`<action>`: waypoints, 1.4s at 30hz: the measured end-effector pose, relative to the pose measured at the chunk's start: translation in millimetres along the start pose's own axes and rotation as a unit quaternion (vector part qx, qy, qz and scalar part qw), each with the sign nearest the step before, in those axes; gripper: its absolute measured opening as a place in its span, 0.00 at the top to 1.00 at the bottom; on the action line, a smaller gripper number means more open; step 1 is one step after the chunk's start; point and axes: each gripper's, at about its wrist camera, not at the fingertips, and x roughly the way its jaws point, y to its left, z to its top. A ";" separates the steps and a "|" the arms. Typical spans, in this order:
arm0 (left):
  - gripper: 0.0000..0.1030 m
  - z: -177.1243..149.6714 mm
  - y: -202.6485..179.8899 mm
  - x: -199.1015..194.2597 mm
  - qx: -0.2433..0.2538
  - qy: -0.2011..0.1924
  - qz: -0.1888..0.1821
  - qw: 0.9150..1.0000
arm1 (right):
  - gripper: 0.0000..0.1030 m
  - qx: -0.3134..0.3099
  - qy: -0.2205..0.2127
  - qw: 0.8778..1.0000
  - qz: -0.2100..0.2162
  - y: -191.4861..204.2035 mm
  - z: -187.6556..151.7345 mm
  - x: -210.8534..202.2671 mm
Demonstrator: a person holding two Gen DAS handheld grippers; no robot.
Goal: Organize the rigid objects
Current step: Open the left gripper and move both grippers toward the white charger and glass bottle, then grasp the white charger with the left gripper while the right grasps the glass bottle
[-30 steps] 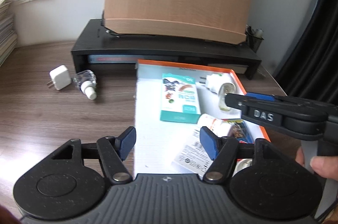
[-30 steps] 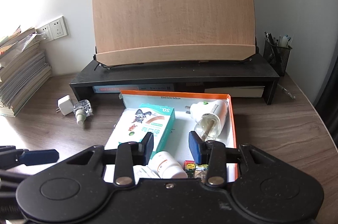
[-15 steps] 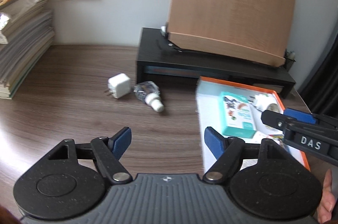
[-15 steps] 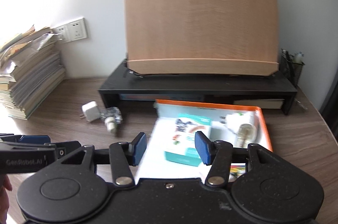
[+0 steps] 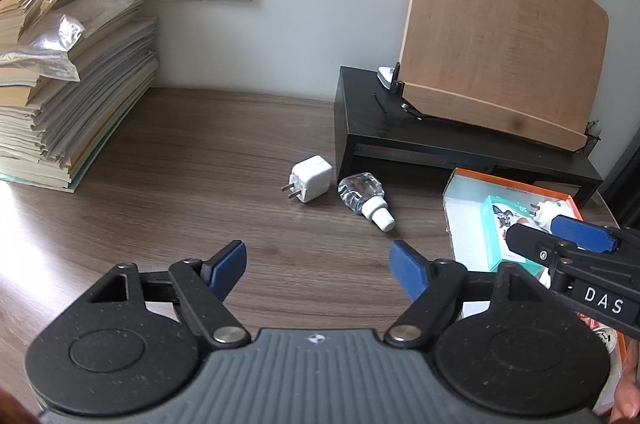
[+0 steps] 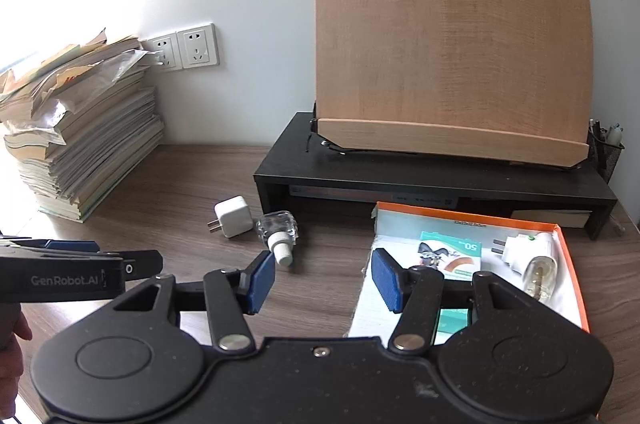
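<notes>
Our left hand-held gripper (image 5: 318, 260) hangs wide and empty over bare wooden surface (image 5: 180, 160); ahead of it lie the white square plug charger (image 5: 310, 178) and clear glass refill bottle (image 5: 363, 194), just beside each other. Our right hand-held gripper (image 6: 323, 280), also wide and empty, sits left of the orange-rimmed cardboard box (image 6: 570, 264); only its view shows the mesh pen cup (image 6: 606, 152).
</notes>
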 end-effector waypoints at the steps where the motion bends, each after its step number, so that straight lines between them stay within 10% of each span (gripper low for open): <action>1: 0.22 0.1 2.4 0.8 -0.001 0.001 -0.001 1.000 | 0.36 -0.001 0.001 1.000 0.000 1.9 -0.2 1.2; 21: 0.14 23.2 27.0 80.0 -0.046 0.024 0.011 0.999 | 0.36 0.009 0.039 0.999 -0.024 12.6 -11.4 39.9; 29: 0.13 42.7 20.1 140.7 0.072 0.006 -0.009 0.997 | 0.36 0.020 0.049 0.998 -0.032 4.1 -14.0 55.9; 35: 0.30 43.9 16.9 174.5 0.140 0.012 -0.044 0.989 | 0.36 0.025 0.059 0.997 -0.031 4.3 -17.1 72.2; 42: 0.72 44.4 19.6 188.6 0.156 0.015 -0.076 0.985 | 0.36 0.024 0.062 0.997 -0.025 9.8 -12.0 90.6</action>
